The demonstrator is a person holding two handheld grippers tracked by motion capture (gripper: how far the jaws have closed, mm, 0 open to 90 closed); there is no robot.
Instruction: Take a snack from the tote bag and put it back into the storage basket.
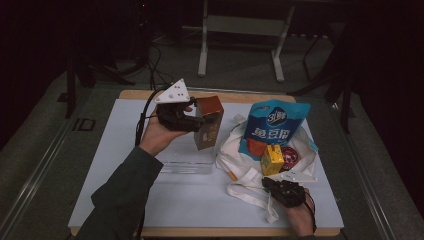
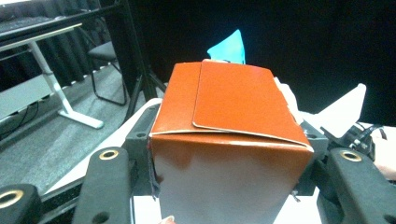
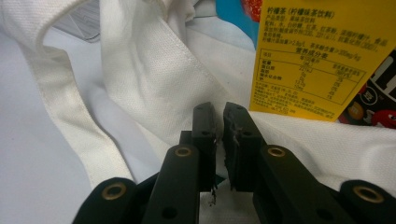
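Now | left tongs (image 1: 200, 121) clamp one brown carton (image 1: 208, 122) | right tongs (image 3: 219, 126) pinch one white bag (image 3: 154, 70) | one yellow carton (image 1: 272, 160)

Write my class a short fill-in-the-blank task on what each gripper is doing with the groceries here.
1. The left gripper holds a carton with a ____ top.
2. The right gripper has its jaws ____ on the white cloth bag.
3. Beside the blue snack packet stands a small ____ drink carton.

Missing words: brown; shut; yellow

Left gripper (image 1: 199, 123) around brown carton (image 1: 208, 122)
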